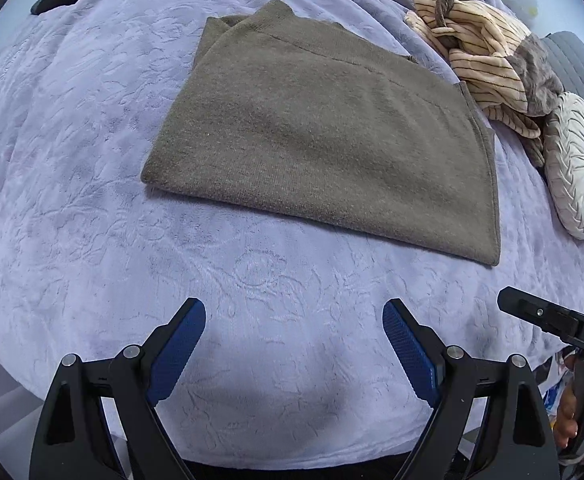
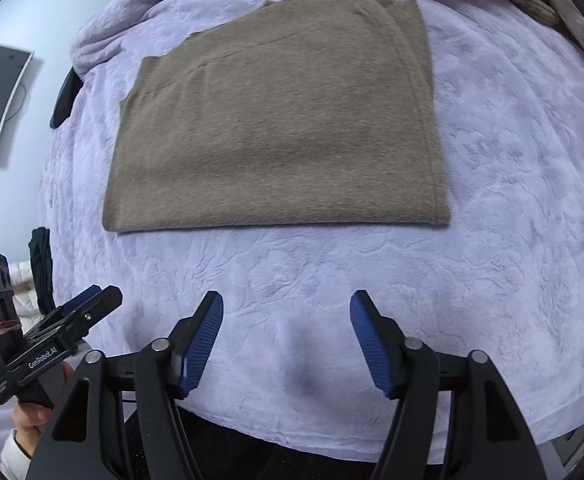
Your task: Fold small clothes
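Observation:
A taupe knit garment [image 1: 320, 136] lies folded flat on the lilac blanket [image 1: 91, 120]; it also shows in the right wrist view [image 2: 279, 128]. My left gripper [image 1: 294, 312] is open and empty, held above the blanket short of the garment's near edge. My right gripper [image 2: 286, 304] is open and empty, also short of the near edge. The right gripper shows at the right edge of the left wrist view [image 1: 552, 320]. The left gripper shows at the lower left of the right wrist view [image 2: 71, 320].
A heap of striped beige clothes [image 1: 480, 52] lies beyond the garment's far right corner. A round white pleated cushion [image 1: 580, 164] sits at the right. A dark object [image 2: 65, 96] lies at the bed's left edge. The lilac blanket [image 2: 512, 200] covers the bed.

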Action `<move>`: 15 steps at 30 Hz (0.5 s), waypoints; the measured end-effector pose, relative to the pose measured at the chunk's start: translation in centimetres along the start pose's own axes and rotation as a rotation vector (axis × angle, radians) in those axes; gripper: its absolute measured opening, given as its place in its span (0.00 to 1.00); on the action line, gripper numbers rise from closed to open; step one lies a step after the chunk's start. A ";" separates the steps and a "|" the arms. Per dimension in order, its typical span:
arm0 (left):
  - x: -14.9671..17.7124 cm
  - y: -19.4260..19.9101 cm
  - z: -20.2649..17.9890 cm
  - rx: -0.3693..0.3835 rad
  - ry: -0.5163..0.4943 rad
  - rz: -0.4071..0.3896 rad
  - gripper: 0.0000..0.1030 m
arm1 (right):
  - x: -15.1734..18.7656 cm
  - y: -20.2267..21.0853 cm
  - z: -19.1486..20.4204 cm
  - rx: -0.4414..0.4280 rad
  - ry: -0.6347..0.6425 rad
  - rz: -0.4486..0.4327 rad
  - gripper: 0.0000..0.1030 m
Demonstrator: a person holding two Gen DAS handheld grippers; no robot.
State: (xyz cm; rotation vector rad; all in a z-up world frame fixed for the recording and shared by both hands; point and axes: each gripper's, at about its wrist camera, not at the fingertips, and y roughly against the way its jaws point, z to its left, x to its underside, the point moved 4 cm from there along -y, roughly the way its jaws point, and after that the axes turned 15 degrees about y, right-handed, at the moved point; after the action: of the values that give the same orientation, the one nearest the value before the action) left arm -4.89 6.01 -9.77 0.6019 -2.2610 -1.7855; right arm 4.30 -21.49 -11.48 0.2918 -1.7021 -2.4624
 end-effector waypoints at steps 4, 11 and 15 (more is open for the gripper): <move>0.6 0.6 0.2 0.007 0.039 -0.003 0.88 | -0.3 0.2 1.5 0.008 0.037 -0.001 0.78; 1.2 1.4 0.8 0.020 0.080 -0.024 0.88 | -0.2 0.8 2.9 0.043 0.073 -0.009 0.82; 1.4 1.5 0.8 0.037 0.079 -0.016 0.88 | 0.1 0.9 3.2 0.052 0.072 -0.004 0.92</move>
State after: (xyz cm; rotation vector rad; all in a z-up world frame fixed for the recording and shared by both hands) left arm -6.75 6.39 -8.63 0.6871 -2.2468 -1.6993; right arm 3.49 -18.95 -9.55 0.3853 -1.7404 -2.3824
